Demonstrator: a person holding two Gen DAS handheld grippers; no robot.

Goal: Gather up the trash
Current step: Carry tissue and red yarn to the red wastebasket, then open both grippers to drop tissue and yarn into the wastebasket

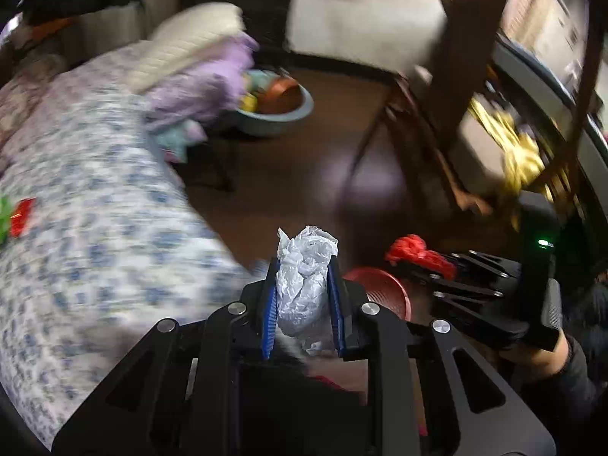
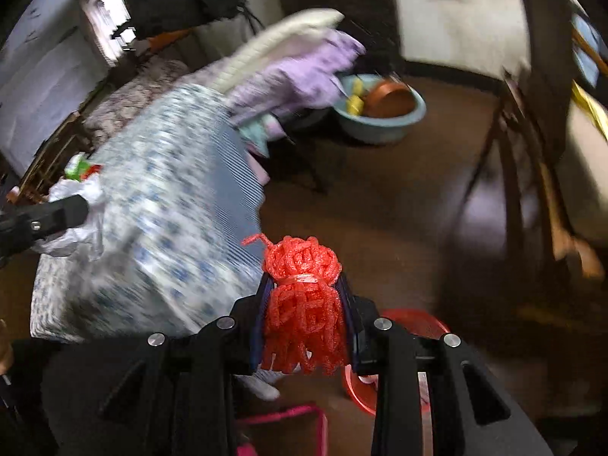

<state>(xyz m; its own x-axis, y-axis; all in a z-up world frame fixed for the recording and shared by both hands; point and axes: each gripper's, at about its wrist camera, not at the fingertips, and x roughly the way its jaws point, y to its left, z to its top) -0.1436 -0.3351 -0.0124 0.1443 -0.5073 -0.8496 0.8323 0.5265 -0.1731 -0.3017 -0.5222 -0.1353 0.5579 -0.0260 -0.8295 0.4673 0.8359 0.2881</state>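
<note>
Between the blue pads of the left gripper (image 1: pixel 304 296) sits a white wad (image 1: pixel 304 288) of crumpled plastic, clenched firmly; the right gripper (image 2: pixel 306 315) pinches a red foam net (image 2: pixel 304 296) the same way. Both hang over brown floor beside the bed (image 1: pixel 95 228), with the red bin (image 2: pixel 414 326) just below and partly hidden behind the right gripper's jaws. More scraps (image 2: pixel 81 169) lie on the bedcover. To finish well, bring each load squarely over the bin's mouth before releasing, one at a time, low enough that light pieces don't drift out.

The bed (image 2: pixel 152 205) lies left of the bin (image 2: pixel 414 326), with the basin (image 2: pixel 380 125) on the floor beyond its far end.
</note>
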